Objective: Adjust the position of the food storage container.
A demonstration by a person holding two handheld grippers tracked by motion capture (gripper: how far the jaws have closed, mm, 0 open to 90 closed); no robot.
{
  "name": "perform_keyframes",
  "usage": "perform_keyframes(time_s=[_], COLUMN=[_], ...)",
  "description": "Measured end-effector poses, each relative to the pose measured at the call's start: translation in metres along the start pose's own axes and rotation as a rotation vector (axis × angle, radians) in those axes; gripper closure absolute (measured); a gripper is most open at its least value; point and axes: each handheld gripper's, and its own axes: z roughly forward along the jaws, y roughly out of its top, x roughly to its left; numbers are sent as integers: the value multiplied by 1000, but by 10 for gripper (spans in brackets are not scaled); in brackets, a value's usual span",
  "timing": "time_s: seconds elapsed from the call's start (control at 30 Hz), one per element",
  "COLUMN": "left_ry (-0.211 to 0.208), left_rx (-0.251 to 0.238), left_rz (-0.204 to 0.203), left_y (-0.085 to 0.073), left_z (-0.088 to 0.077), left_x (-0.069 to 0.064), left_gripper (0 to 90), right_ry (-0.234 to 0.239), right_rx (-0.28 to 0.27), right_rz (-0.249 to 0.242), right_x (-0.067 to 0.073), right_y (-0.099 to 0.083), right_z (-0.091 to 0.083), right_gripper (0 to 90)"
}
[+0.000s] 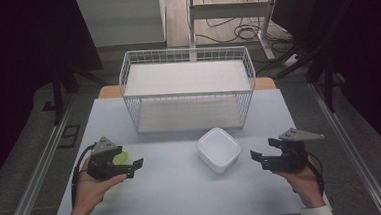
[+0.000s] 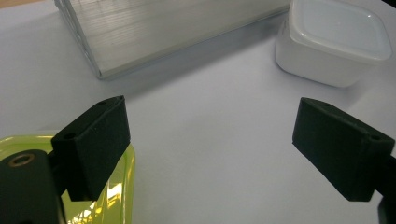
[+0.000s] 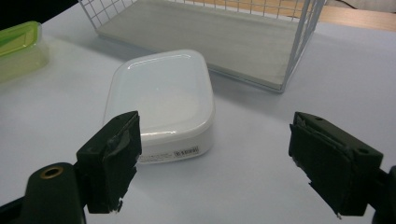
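Observation:
A white lidded box (image 1: pixel 219 149) lies on the pale table (image 1: pixel 183 188), right of centre; it sits at the top right in the left gripper view (image 2: pixel 334 39) and just beyond the left jaw in the right gripper view (image 3: pixel 161 102). A yellow-green lidded box (image 1: pixel 124 155) rests beside my left gripper (image 1: pixel 137 166), partly hidden by it, and appears low at the left (image 2: pixel 114 196) under that gripper's jaw. My left gripper (image 2: pixel 210 149) stands open with nothing between its jaws. My right gripper (image 1: pixel 259 159) (image 3: pixel 215 163) is open too, a little to the right of the white box.
A two-tier white wire rack (image 1: pixel 187 87) stands at the back of the table, its lower shelf (image 3: pixel 210 37) close behind the white box. The yellow-green box (image 3: pixel 18 46) lies at the far left of the right gripper view. Cables and a stand leg (image 1: pixel 264 30) lie on the floor beyond.

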Motion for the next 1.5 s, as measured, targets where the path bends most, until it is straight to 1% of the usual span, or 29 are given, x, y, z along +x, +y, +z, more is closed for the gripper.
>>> perform_keyframes(time_s=[0.1, 0.27, 0.37, 0.47, 0.57, 0.63, 0.73, 0.83, 0.97, 1.0, 1.03, 1.07, 1.1, 1.13, 1.17, 1.2, 1.27, 1.33, 1.4, 1.43, 1.5], left_ry=[7, 15, 19, 24, 24, 34, 33, 30, 42, 55, 55, 56, 44, 44, 48, 52, 56, 70, 74, 76, 78], left_rx=[6, 10, 11, 8, 6, 1, 3, -3, -3, 6, 6, 6, -2, -2, -3, 3, 8, 27, 37, 51, 57], left_rz=[-9, -20, -9, -14, -12, -27, -37, -39, -43, -43, -43, -52, -79, -79, -97, -106, -105, -103, -111, -117, -121], left_y=[0, 1, 1, 1, 1, 2, 4, 7, 12, 17, 17, 20, 25, 25, 30, 32, 32, 32, 31, 30, 29], left_z=[1, 2, 1, -1, -5, -9, -12, -16, -21, -23, -23, -25, -29, -29, -33, -34, -34, -33, -31, -29, -28], left_x=[0, 3, 2, 2, 2, 4, 6, 9, 18, 25, 25, 29, 39, 39, 47, 51, 53, 59, 63, 68, 70], left_gripper=[111, 118, 125, 131, 136, 138, 139, 143, 165, 169, 176, 176, 191, 203, 226, 238, 261, 273, 276, 283, 287], right_ry=[11, 8, 13, 14, 15, 18, 17, 21, 12, 10, 10, 7, 4, 4, 2, 1, 4, 8, 8, 9, 9], right_rx=[20, 44, 55, 56, 51, 44, 45, 46, 41, 39, 39, 38, 40, 40, 43, 45, 52, 60, 62, 71, 72], right_rz=[-1, -12, -13, -13, -15, -11, -7, -11, -9, -6, -6, -7, -2, -2, 0, 1, -3, -8, -10, -18, -19], right_x=[-1, -2, -3, -1, 1, 3, 4, 5, 3, 2, 2, 1, -1, -1, -2, -2, -1, 0, 1, 2, 3], right_y=[0, 0, 0, 0, 1, 2, 3, 4, 4, 4, 4, 4, 3, 3, 3, 3, 3, 3, 3, 3, 2], right_z=[4, 11, 15, 15, 12, 9, 10, 10, 6, 6, 6, 5, 5, 5, 6, 7, 9, 11, 12, 14, 15], right_gripper=[176, 179, 183, 187, 190, 196, 198, 199, 202, 202, 202, 203, 205, 205, 207, 207, 208, 208, 208, 209, 209])
